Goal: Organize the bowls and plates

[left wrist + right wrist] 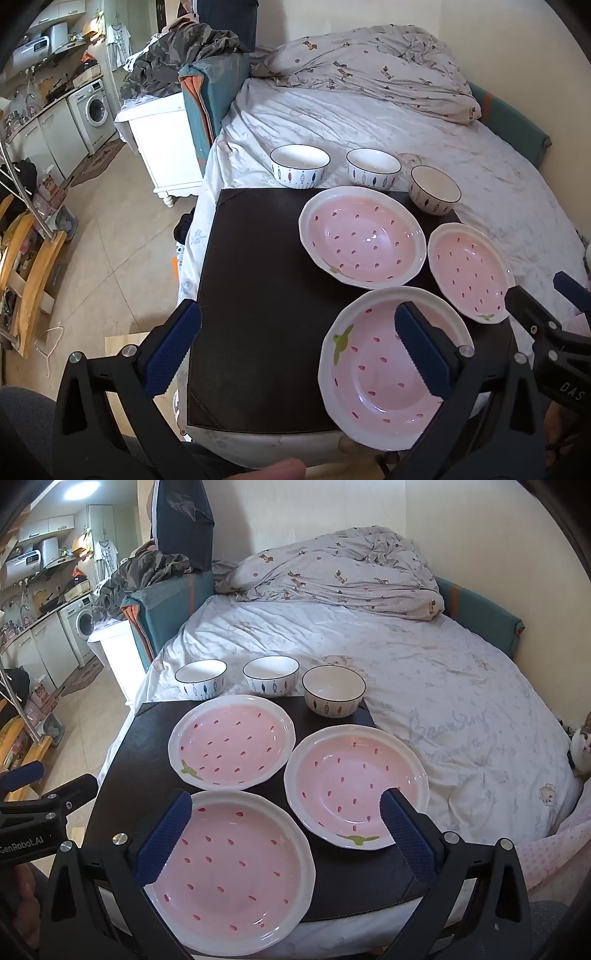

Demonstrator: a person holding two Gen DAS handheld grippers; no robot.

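Three pink strawberry-print plates lie on a dark mat (258, 280) on the bed: a near plate (384, 373) (225, 875), a far plate (360, 236) (232, 740) and a right plate (469, 271) (351, 788). Three white bowls with fish print stand in a row behind them: left bowl (300, 166) (200, 679), middle bowl (373, 169) (271, 675), right bowl (435, 189) (333, 690). My left gripper (295, 350) hangs open above the mat's near left part, its right finger over the near plate. My right gripper (286, 838) hangs open above the gap between the near and right plates. Neither holds anything.
The mat (122, 775) lies on a white bedsheet (424, 672), with a crumpled duvet (332, 572) at the far end. A white nightstand (162, 136) stands left of the bed. A cat (583, 749) looks in at the right edge. Kitchen units and a washing machine (94, 107) are far left.
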